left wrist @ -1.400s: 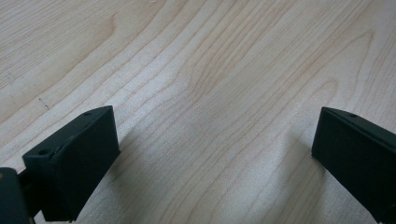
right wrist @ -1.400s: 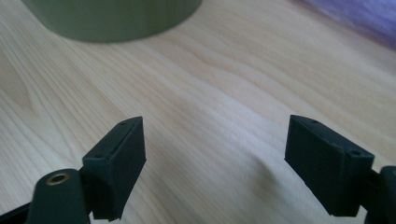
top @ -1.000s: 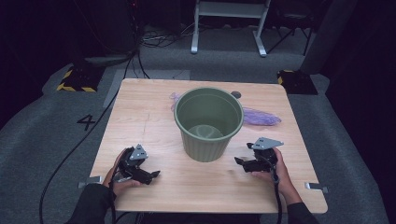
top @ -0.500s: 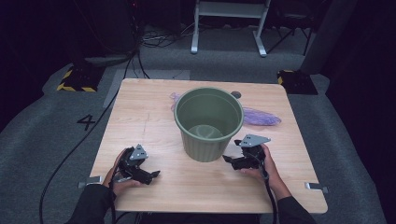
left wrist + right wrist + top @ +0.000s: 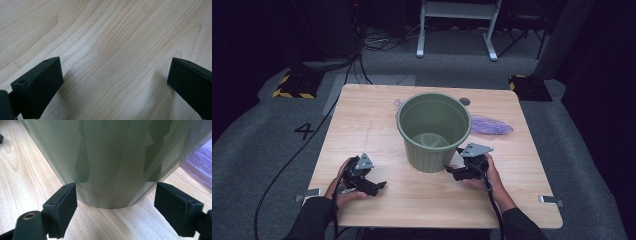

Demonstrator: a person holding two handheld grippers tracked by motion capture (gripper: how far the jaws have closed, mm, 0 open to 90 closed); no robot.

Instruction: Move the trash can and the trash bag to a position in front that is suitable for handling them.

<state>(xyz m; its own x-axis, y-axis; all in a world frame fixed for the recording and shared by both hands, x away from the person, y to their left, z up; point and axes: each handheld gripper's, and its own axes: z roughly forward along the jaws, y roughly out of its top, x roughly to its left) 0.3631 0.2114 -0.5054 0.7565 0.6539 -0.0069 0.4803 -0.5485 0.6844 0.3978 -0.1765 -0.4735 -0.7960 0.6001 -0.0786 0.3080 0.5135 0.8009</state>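
A green ribbed bin [image 5: 434,130] stands upright in the middle of the wooden table [image 5: 362,125]. A purple plastic bag [image 5: 489,125] lies behind it on the right. My right gripper [image 5: 453,169] is open at the bin's lower right side. In the right gripper view its jaws straddle the base of the bin [image 5: 112,165], close to it; contact cannot be told. The purple bag [image 5: 198,167] peeks in at that view's right edge. My left gripper [image 5: 379,187] rests near the front left of the table, open over bare wood [image 5: 112,50], holding nothing.
A small dark round mark [image 5: 464,101] lies on the table behind the bin. Metal clamps [image 5: 549,200] stick out at the table's front corners. Cables and a yellow-black striped block [image 5: 292,90] lie on the grey floor to the left.
My right gripper has moved left across the table up to the bin's base. The left gripper has stayed put.
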